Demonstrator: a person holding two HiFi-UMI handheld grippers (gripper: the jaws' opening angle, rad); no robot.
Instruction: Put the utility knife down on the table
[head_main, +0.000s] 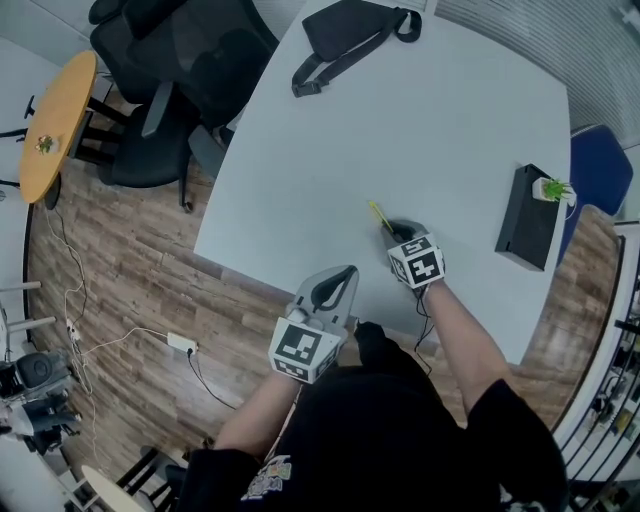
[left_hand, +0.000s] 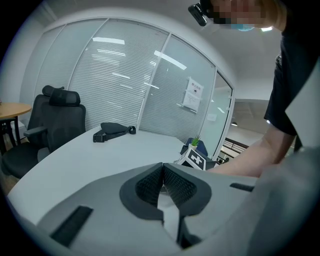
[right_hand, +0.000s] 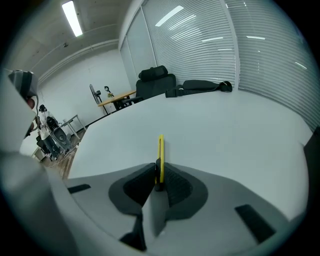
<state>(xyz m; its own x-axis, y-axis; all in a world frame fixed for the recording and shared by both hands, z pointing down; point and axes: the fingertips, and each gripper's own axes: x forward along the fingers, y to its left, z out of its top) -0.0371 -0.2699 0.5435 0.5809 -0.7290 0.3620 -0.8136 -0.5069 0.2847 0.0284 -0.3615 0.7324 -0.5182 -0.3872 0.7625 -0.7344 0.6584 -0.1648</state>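
A slim yellow utility knife (right_hand: 160, 152) stands on edge between the jaws of my right gripper (right_hand: 159, 176), which is shut on it; its front half sticks out over the white table (right_hand: 225, 130). From the head view the knife (head_main: 380, 215) pokes out ahead of the right gripper (head_main: 398, 232) near the table's near edge, low over the top. My left gripper (head_main: 335, 290) hovers at the table's near edge, left of the right one. Its jaws (left_hand: 162, 182) are shut with nothing between them.
A black strap bag (head_main: 350, 35) lies at the far side of the table. A black box (head_main: 527, 215) with a small green plant (head_main: 553, 190) stands at the right edge. Black office chairs (head_main: 170, 70) and a round wooden table (head_main: 55, 120) are at the left.
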